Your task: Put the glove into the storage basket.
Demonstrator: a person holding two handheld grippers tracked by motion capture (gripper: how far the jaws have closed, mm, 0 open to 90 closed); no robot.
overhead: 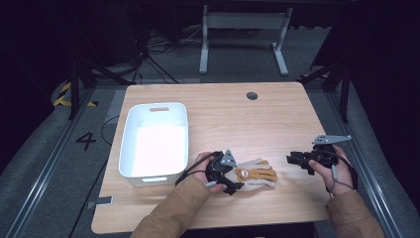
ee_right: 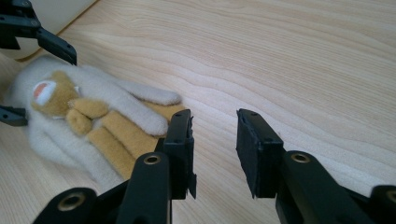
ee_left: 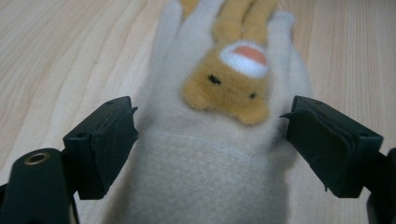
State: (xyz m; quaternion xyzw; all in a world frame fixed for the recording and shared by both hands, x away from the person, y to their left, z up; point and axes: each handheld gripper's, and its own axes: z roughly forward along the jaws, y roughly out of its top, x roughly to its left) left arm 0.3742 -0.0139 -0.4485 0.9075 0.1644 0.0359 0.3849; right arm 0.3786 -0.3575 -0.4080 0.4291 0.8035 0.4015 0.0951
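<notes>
White bin (overhead: 130,148) holds nothing (glove (overhead: 255,176) beside it).

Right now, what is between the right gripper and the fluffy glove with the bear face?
Nothing: in the high view, bare wooden table separates the right gripper from the cream fleece glove.

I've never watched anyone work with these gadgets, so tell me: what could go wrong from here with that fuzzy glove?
1. The left tongs stand open astride the glove at its cuff. The fleece is soft, so closing might pinch just a fold and let it slip.
2. The white bin sits close beside the left hand; a swing could knock it.
3. The right tongs are open near the glove's fingers and might snag them.
</notes>
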